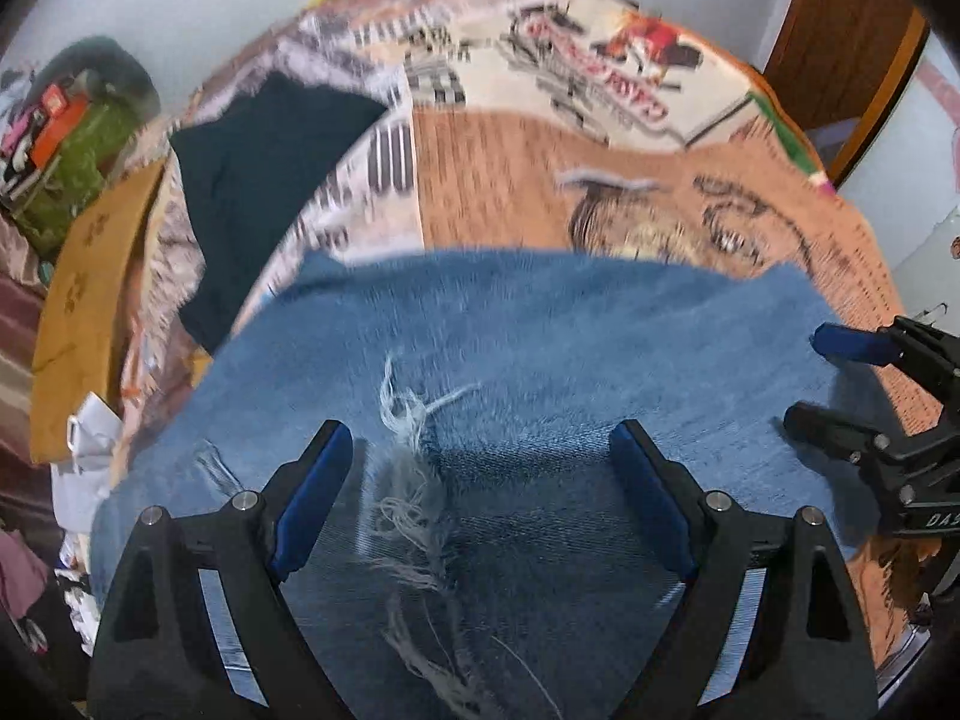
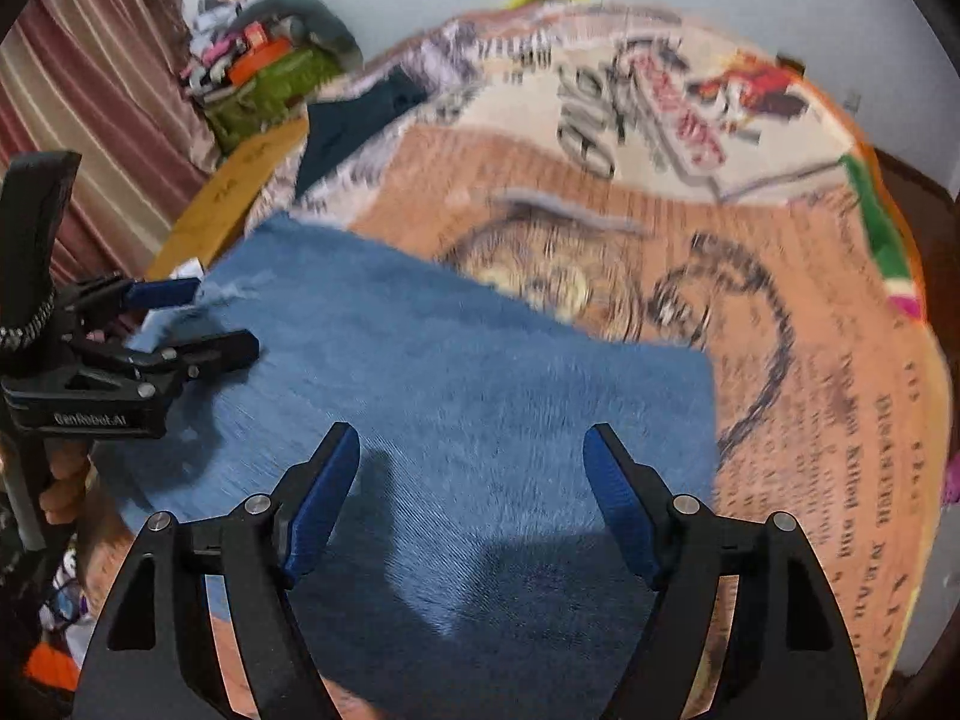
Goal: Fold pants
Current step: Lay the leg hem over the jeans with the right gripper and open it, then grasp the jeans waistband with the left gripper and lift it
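The pants are blue jeans point(image 1: 540, 360) lying folded on a printed bed cover, with a frayed rip point(image 1: 414, 480) near me in the left wrist view. My left gripper point(image 1: 480, 456) is open and empty, just above the denim by the rip. It also shows in the right wrist view point(image 2: 204, 318), at the jeans' left edge. The jeans point(image 2: 480, 396) fill the middle of the right wrist view. My right gripper point(image 2: 471, 456) is open and empty above them. It also shows in the left wrist view point(image 1: 810, 378), at the jeans' right edge.
The bed cover point(image 1: 510, 180) is orange and cream with printed pictures and text. A dark folded garment point(image 1: 264, 180) lies at the back left. A yellow board point(image 1: 90, 300) and a pile of clutter point(image 1: 66, 138) sit off the left side. A wooden door point(image 1: 840, 30) stands at the back right.
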A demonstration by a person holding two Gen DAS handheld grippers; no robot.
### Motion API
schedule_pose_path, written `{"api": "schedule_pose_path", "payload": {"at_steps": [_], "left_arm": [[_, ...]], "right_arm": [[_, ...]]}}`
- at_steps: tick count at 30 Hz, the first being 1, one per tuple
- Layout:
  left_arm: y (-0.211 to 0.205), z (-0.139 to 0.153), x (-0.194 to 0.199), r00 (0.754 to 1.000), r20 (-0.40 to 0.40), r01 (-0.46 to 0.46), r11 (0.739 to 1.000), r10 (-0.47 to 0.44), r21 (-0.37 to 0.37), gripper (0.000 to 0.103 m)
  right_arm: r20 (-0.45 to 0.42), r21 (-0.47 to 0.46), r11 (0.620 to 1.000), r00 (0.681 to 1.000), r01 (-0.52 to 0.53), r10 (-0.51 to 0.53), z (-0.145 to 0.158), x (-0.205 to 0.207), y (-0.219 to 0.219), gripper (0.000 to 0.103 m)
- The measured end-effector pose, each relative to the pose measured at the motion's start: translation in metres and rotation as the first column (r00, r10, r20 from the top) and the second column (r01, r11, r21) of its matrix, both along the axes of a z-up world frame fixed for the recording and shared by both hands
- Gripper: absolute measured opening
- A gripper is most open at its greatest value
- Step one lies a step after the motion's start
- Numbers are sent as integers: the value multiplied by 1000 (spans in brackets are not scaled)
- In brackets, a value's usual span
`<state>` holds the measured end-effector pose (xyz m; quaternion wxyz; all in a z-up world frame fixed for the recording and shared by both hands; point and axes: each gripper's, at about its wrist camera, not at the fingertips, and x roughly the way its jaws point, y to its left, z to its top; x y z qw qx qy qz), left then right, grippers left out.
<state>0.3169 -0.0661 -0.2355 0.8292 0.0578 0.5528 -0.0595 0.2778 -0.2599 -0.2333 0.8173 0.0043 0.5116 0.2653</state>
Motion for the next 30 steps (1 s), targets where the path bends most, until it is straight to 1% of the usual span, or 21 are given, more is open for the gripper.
{"api": "schedule_pose_path", "payload": {"at_steps": [1, 2, 3, 7, 12, 15, 21, 24, 28, 30], "left_arm": [[1, -7, -1, 1000, -21, -1, 1000, 1, -2, 92], [2, -12, -4, 1000, -21, 2, 1000, -2, 2, 98], [2, -13, -7, 1000, -9, 9, 1000, -9, 11, 100], [2, -10, -16, 999, 4, 34, 999, -34, 31, 100], [8, -5, -27, 1000, 27, 6, 1000, -7, 26, 100], [13, 1, -38, 999, 44, -5, 1000, 4, 22, 100], [26, 12, -57, 997, 64, -33, 999, 33, -2, 100], [31, 18, -66, 995, 85, -45, 999, 44, 6, 100], [42, 31, -79, 989, 134, -70, 998, 68, 11, 100], [50, 40, -85, 982, 167, -88, 996, 86, 9, 100]], "right_arm": [[-13, -8, 1000, 1000, -10, 9, -5, -1, 1, 74], [-17, -12, 1000, 1000, -17, 17, -10, -3, 1, 75], [-7, -7, 1000, 1000, -19, 19, -11, -6, -1, 75], [-22, 9, 1000, 1000, -16, 16, -9, -15, -13, 75], [-30, 24, 1000, 999, 18, -18, -10, -35, -27, 75], [-26, 16, 999, 999, 35, -35, -8, -44, -33, 75], [-18, -26, 998, 998, 62, -63, -2, -51, -32, 75], [-6, -52, 996, 997, 72, -72, 4, -51, -29, 75], [13, -44, 997, 998, 70, -69, 14, -54, -22, 75], [43, -40, 997, 997, 66, -65, 24, -55, -15, 75]]}}
